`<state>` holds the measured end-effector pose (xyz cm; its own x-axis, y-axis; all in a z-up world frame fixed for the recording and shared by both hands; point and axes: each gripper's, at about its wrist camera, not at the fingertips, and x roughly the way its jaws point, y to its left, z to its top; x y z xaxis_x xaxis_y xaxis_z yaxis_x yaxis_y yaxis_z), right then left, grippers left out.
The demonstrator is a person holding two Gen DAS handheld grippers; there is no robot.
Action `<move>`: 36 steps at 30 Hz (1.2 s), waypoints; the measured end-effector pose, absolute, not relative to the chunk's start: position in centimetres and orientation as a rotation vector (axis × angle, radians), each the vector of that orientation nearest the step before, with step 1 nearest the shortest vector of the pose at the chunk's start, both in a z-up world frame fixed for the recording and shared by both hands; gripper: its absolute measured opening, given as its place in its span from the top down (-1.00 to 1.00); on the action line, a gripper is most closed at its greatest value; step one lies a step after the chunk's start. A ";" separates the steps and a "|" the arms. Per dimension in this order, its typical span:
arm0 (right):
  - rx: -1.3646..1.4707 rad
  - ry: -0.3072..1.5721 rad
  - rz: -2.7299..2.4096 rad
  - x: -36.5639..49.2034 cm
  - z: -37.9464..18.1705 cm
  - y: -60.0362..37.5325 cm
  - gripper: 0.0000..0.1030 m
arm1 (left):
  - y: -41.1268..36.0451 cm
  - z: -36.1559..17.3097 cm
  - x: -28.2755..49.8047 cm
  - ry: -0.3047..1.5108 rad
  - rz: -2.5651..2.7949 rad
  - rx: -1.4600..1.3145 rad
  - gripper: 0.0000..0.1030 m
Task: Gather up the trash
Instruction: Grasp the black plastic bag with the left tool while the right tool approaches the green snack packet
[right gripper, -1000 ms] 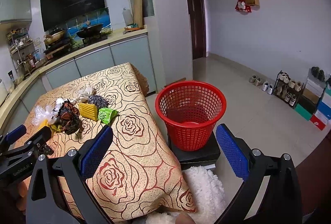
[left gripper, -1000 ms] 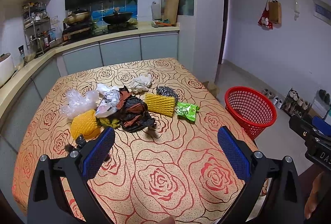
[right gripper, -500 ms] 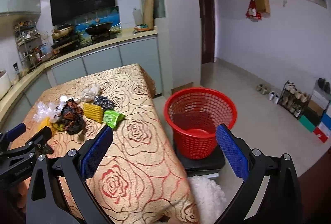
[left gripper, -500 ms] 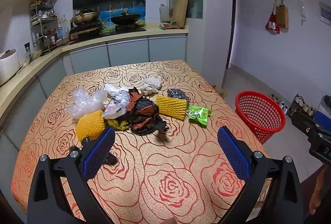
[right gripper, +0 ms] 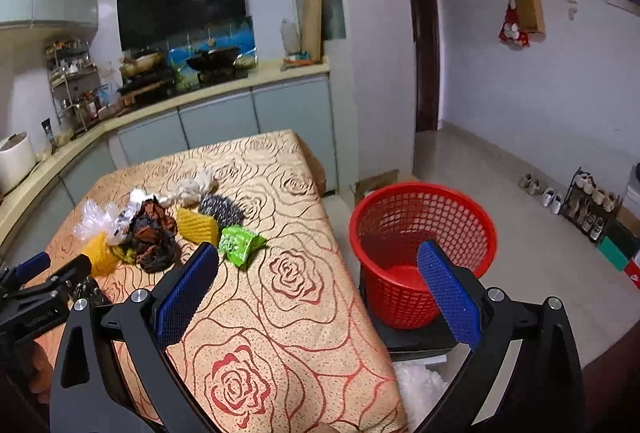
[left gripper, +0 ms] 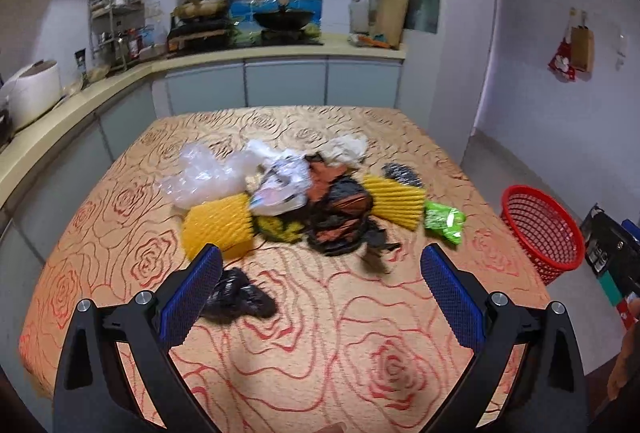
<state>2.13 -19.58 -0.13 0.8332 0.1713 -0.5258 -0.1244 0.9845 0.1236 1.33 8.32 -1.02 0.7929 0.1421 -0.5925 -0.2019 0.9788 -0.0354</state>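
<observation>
A heap of trash lies on the rose-patterned table [left gripper: 320,333]: clear plastic bags [left gripper: 204,173], two yellow foam nets [left gripper: 218,227] [left gripper: 394,201], a black-and-orange wrapper [left gripper: 340,209], a green packet [left gripper: 444,221], white tissue [left gripper: 346,147] and a black crumpled bag [left gripper: 240,299]. My left gripper [left gripper: 320,293] hovers open over the table's near half, its left pad beside the black bag. My right gripper [right gripper: 316,293] stands open above the table's right edge, with the red mesh basket [right gripper: 424,233] on the floor behind its right finger. The green packet [right gripper: 240,243] is the nearest trash to it.
A kitchen counter [left gripper: 280,51] with a stove and wok runs behind the table, a rice cooker [left gripper: 30,93] at left. The red basket [left gripper: 540,229] sits on a black block beside the table. A shoe rack [right gripper: 588,205] lines the right wall; a white fluffy mat [right gripper: 420,389] lies below.
Both grippers have shifted left and a little forward: the trash heap sits more central and larger in the left view, and the basket has slid right in both views. Both stay open.
</observation>
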 end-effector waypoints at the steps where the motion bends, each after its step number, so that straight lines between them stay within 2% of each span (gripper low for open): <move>1: 0.084 0.579 0.164 2.5 -0.3 -19.4 -0.88 | 8.7 -1.1 1.3 0.632 0.192 -0.102 -0.86; 11: 0.070 0.658 0.220 5.0 -1.7 -17.8 -0.88 | 16.1 -1.5 0.2 0.622 0.342 -0.132 -0.86; 16: 0.053 0.698 0.260 6.4 -2.6 -16.5 -0.88 | 18.3 -3.1 0.0 0.684 0.329 -0.165 -0.86; 30: 0.031 0.734 0.250 8.5 -3.2 -15.4 -0.88 | 17.5 -6.6 3.8 0.797 0.265 -0.212 -0.85; 32: 0.030 0.743 0.243 8.8 -3.4 -15.5 -0.88 | 17.2 -6.9 4.2 0.806 0.260 -0.194 -0.79; 36: 0.027 0.756 0.241 9.2 -3.6 -15.5 -0.88 | 17.2 -7.9 5.1 0.850 0.260 -0.193 -0.48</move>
